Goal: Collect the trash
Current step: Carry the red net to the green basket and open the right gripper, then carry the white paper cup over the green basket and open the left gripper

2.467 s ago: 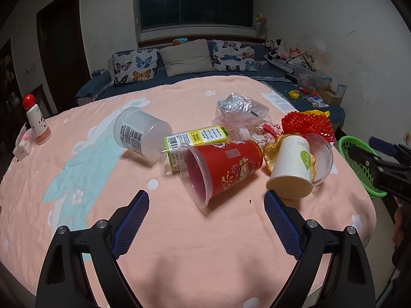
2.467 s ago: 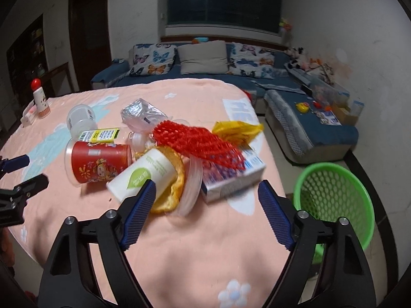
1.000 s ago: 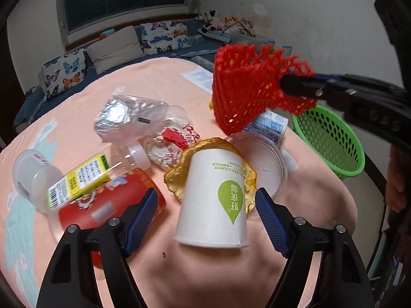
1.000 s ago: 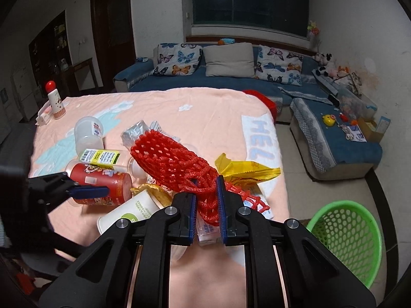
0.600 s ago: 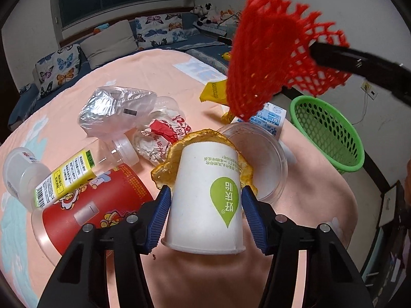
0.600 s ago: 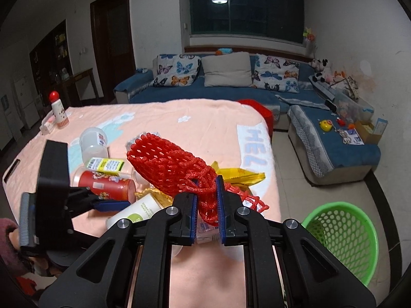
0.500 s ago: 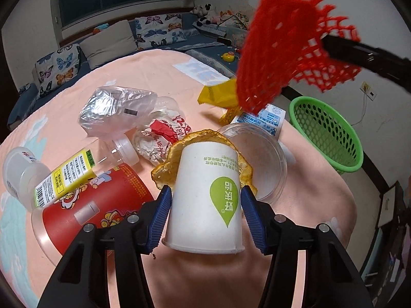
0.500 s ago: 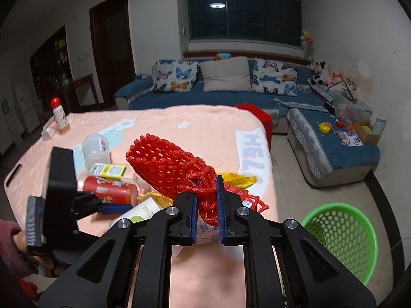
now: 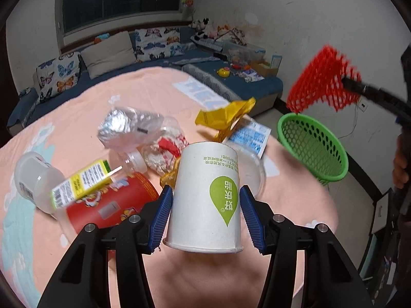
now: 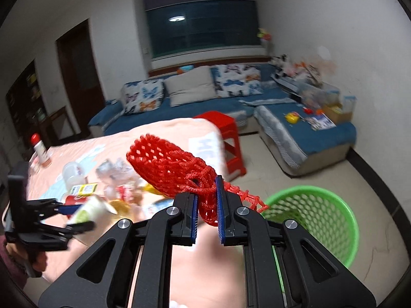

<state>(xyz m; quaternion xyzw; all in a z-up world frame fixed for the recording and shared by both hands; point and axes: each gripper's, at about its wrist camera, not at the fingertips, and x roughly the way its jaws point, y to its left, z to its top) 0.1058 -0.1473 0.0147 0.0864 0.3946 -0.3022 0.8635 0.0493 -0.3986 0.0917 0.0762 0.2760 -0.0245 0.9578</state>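
Since approx. 2.5 s ago, when both tools hung open over the pile, two grabs have been made. The red foam net (image 10: 177,172) has been pinched between the blue pads of the right gripper (image 10: 207,205) and carried off the bed: a sec ago it hung above the trash heap, now it is seen in the left view held in the air over the near rim of the green basket (image 9: 312,145), w/ motion blur suggesting the swing is not finished. The jaws are clamped together on the net's gathered end, w/ most of the mesh sticking out forward. Meanwhile the left gripper (image 9: 205,218) has been closed in on the white paper cup (image 9: 205,200); its pads, wide apart a sec ago, now touch both sides of the cup near its rim (whether the cup is lifted clear of the pink bedspread (image 9: 231,277) can't be told, though it looks raised off the yellow wrapper it lay on). The net's drop is thus judged imminent, a release over the basket mouth being all that is left for it. The cup would follow next. Left on the bed: red cup (image 9: 113,202), juice carton (image 9: 82,182), clear tub (image 9: 36,179), crumpled bags (image 9: 133,128), yellow packet (image 9: 226,115), so the task is judged early on.
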